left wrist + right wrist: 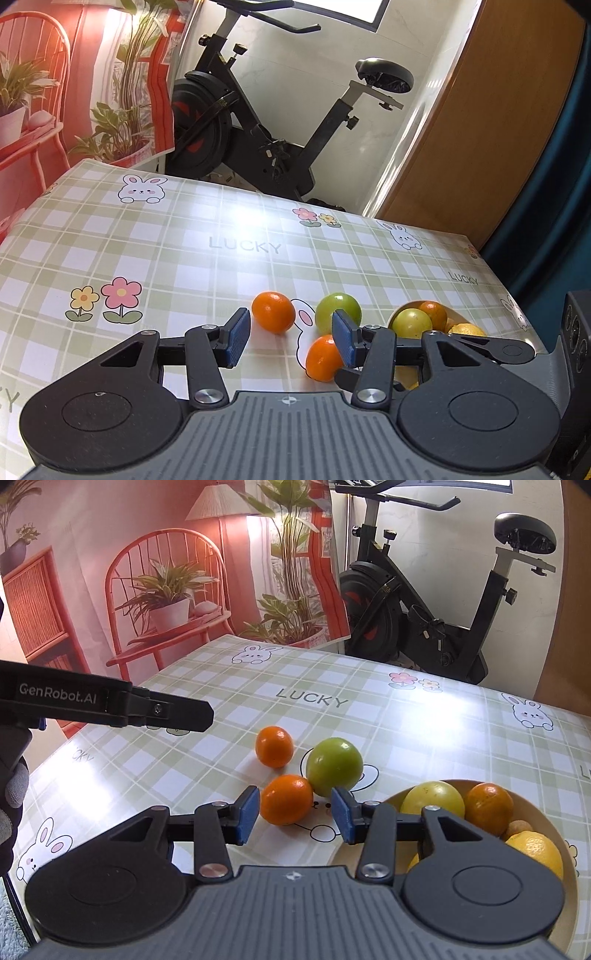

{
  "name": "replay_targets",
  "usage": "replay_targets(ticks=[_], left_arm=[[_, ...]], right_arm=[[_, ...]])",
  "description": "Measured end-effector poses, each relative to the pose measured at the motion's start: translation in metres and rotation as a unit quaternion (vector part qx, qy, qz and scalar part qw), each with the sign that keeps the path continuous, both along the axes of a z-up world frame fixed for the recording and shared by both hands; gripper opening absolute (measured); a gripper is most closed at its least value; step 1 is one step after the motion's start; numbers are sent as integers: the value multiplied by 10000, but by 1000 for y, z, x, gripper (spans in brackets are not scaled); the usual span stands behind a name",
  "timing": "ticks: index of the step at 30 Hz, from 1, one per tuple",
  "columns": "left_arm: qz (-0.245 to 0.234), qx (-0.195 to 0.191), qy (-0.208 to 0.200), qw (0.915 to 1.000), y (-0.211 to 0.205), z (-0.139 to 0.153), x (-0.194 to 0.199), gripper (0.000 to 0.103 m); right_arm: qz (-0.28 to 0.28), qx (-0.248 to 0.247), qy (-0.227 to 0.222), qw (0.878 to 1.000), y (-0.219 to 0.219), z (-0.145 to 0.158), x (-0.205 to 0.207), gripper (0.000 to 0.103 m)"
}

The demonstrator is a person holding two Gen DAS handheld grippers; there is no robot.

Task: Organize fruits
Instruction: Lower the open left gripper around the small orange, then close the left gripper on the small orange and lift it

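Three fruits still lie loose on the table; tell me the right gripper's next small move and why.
Probably ease the right gripper forward around the near orange before closing. Its jaws stand open, and the orange sits just ahead of the pads, untouched, close to the bowl.

Black tongs (293,818), blue pads (248,814), "GenRobot.AI" marking; grey-black glove (11,794).

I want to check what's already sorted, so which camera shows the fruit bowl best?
The right wrist view: the bowl shows its rim and several fruits inside. In the left wrist view the bowl is mostly hidden behind the left gripper's finger.
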State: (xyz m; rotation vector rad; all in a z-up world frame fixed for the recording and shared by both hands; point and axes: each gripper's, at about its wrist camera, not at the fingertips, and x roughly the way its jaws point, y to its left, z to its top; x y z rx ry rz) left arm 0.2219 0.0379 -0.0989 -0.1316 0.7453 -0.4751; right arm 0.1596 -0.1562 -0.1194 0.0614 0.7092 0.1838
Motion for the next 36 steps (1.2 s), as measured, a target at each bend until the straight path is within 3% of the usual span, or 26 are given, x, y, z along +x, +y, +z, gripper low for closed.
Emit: replay_targets(ticks=[10, 18, 20, 21, 22, 36], left_arm=[[-341, -193, 464, 9982, -18, -32, 12, 51], [-405, -196, 684, 9966, -23, -49, 20, 51], [-411, -215, 698, 9965, -23, -50, 20, 49], [-397, -209, 698, 9966, -22, -50, 20, 37], [-406, -256, 722, 9962, -22, -51, 22, 34], [-324, -173, 697, 9969, -23, -48, -3, 33]], right_arm=[[197, -216, 138, 9995, 14, -15, 17, 44], [213, -73, 220, 9995, 10, -19, 21, 40], [213, -43, 225, 9995, 10, -19, 21, 40], [214, -47, 225, 9995, 10, -19, 21, 40], [212, -39, 224, 9995, 10, -19, 21, 40], [152, 293, 287, 9990, 10, -20, 11, 40]])
